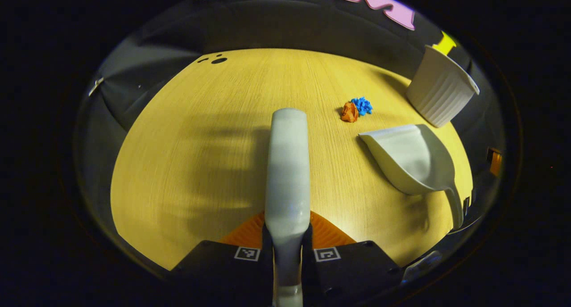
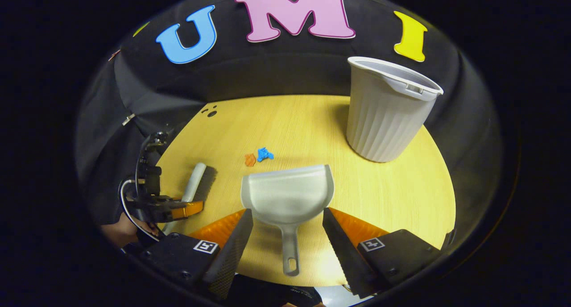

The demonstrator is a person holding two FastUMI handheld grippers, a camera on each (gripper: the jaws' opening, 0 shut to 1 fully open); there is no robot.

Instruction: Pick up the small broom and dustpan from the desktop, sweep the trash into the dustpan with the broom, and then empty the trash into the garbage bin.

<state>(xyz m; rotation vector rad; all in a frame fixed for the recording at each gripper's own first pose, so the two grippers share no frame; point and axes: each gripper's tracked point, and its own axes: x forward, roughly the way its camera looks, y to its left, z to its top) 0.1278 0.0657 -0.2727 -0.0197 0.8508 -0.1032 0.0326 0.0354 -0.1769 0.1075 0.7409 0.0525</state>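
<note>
Left tool (image 1: 287, 235) clamped (right tool (image 2: 287, 229) agape)

Both handheld grippers carry black housings. The right gripper (image 2: 287, 235) bears square black-and-white markers; a white cable loops beside the left gripper (image 2: 189, 209).

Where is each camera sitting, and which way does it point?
Left gripper view: rides on the left tongs, shut on the broom, looking forward across the desktop.
Right gripper view: rides on the right tongs, open astride the dustpan handle; the left tongs show at its left.
Shared: dustpan, paper scraps, garbage bin.
</note>
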